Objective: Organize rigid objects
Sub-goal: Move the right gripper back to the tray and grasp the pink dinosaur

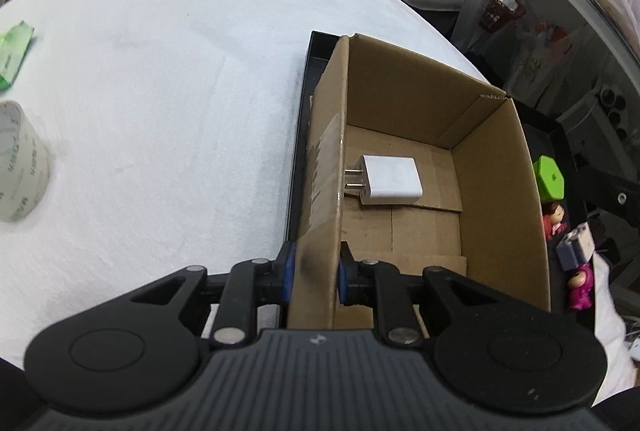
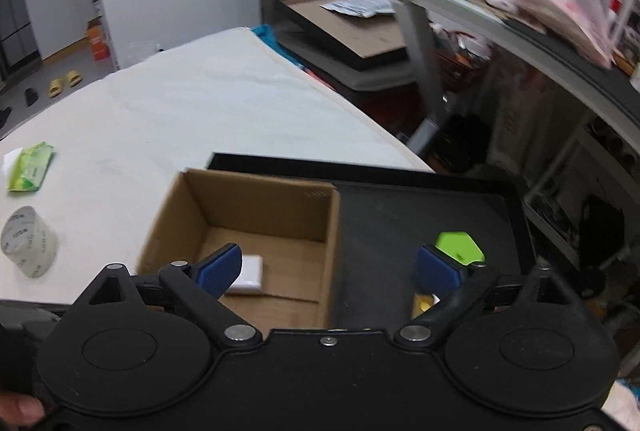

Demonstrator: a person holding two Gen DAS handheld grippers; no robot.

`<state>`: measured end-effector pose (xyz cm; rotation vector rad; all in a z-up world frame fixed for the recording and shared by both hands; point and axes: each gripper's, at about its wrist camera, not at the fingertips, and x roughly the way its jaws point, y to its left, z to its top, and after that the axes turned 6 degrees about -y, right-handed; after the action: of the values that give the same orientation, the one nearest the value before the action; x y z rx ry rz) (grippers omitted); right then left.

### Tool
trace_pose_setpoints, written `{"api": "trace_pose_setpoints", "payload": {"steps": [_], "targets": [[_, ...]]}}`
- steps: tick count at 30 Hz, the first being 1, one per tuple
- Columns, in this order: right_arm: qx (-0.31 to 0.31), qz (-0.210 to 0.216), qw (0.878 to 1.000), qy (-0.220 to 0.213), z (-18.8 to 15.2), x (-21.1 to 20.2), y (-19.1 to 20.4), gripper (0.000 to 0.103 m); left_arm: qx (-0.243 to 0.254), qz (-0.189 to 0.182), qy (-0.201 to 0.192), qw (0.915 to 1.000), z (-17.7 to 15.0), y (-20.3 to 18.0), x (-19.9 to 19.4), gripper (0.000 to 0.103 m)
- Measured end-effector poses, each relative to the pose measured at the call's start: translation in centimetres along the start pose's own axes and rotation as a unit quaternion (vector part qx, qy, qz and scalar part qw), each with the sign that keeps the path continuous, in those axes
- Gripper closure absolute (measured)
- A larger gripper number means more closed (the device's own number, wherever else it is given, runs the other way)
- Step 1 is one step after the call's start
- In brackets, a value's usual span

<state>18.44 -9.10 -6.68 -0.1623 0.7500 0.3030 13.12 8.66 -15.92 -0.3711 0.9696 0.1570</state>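
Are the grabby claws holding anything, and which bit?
The left gripper pinches the near left wall of the brown cardboard box, one finger inside, one outside. The right gripper is open, holding nothing.

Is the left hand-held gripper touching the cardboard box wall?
Touching. The left wrist view shows the left hand-held gripper with its blue pads pressed on both sides of the cardboard box near wall, no gap visible.

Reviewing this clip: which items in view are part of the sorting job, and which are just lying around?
Part of the job:
cardboard box, its wall clamped by the left gripper
white charger inside the box
black tray
green block, toy figures
right gripper, open

Lying about:
tape roll, green packet on the white cloth
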Motion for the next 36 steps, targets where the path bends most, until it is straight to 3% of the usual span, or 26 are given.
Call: {"api": "trace_pose_setpoints", "payload": {"steps": [10, 21, 26, 36], "targets": [[0.072, -0.031, 0.997, 0.007, -3.0, -0.6, -4.7, 0.008, 0.031, 0.031, 0.006, 0.999, -0.2, -1.2, -0.6, 0.081], [0.149, -0.098, 0.984, 0.016, -6.4, -0.2, -8.6, 0.008, 0.078, 0.077, -0.002, 0.994, -0.8, -3.7, -1.6, 0.064], [0.14, -0.136, 0.981, 0.015, -7.2, 0.1, -8.5, 0.008, 0.079, 0.09, -0.004, 0.9928, -0.6, -4.9, -1.5, 0.062], [0.152, -0.159, 0.975, 0.041, -8.2, 2.2, -11.1, 0.008, 0.071, 0.116, -0.006, 0.9906, -0.3, -6.4, -1.0, 0.058]]}}
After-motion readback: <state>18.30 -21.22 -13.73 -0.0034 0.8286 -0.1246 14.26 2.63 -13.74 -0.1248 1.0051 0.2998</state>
